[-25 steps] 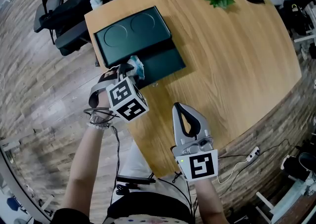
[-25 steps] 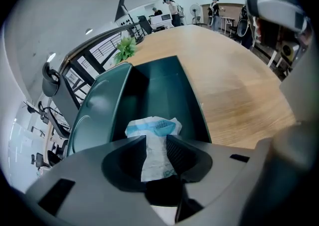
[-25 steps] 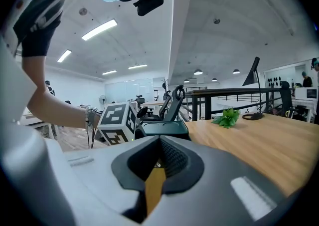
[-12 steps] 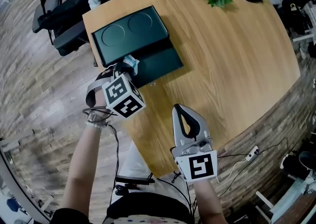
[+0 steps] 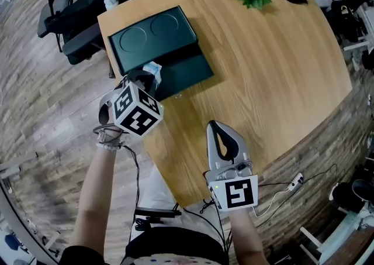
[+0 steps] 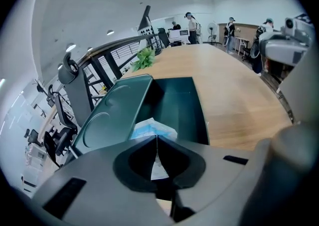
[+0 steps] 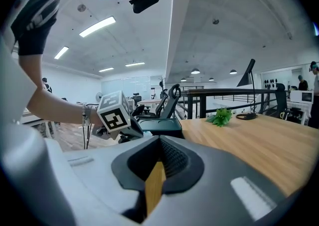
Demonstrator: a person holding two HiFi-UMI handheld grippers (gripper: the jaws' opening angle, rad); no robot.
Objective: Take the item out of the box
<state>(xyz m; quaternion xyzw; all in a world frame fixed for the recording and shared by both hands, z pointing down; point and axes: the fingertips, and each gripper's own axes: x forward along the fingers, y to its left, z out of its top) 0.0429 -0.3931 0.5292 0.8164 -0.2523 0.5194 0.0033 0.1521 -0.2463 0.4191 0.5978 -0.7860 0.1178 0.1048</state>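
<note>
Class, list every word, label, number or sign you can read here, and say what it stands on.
Readable text: none.
Cubes on the left gripper and right gripper: black-and-white square patterns, no letters.
On the blue-and-white packet in the left gripper's jaws: print, if any, too blurred to read.

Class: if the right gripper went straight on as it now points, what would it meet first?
Likely the dark green box, dead ahead; depth unclear, so the table might come first.
</note>
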